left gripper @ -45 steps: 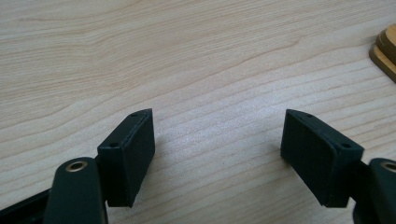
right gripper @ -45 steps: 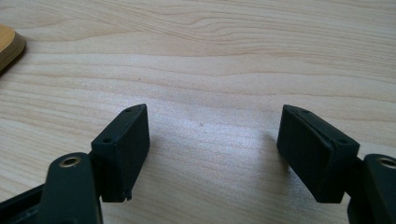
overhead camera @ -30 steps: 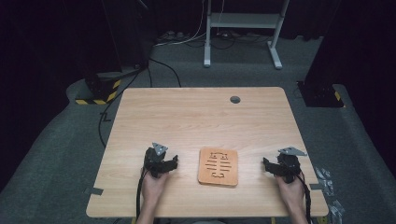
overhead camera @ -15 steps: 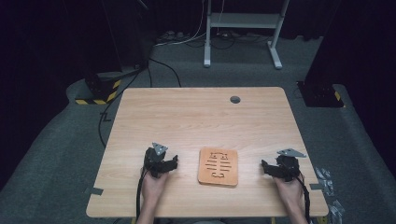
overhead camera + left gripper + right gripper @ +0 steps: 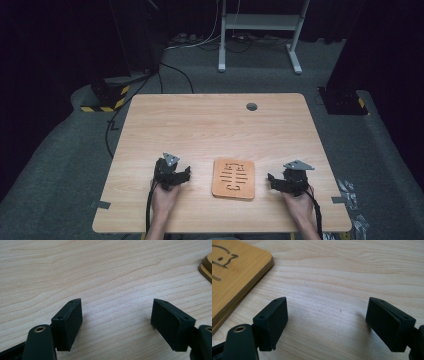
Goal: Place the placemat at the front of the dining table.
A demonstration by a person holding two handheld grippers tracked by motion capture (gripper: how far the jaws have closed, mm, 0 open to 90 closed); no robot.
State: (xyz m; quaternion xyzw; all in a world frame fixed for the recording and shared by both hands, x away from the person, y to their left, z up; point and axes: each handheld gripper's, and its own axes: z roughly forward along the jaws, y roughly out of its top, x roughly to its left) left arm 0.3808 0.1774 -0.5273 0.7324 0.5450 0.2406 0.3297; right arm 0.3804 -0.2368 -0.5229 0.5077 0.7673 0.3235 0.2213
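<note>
Judging the wooden board (image 5: 233, 178) stiff, light and thin, we kept both grippers' jaws wide open, empty: left gripper (image 5: 181, 174) at its nine o'clock, right gripper (image 5: 274, 181) at three, favouring an edge grip.

The left gripper (image 5: 117, 315) is held low over the table (image 5: 100, 272), its two black jaws spread wide with only bare wood grain between them. A corner of the board (image 5: 207, 266) is seen at the right edge, apart from the jaws.
</note>
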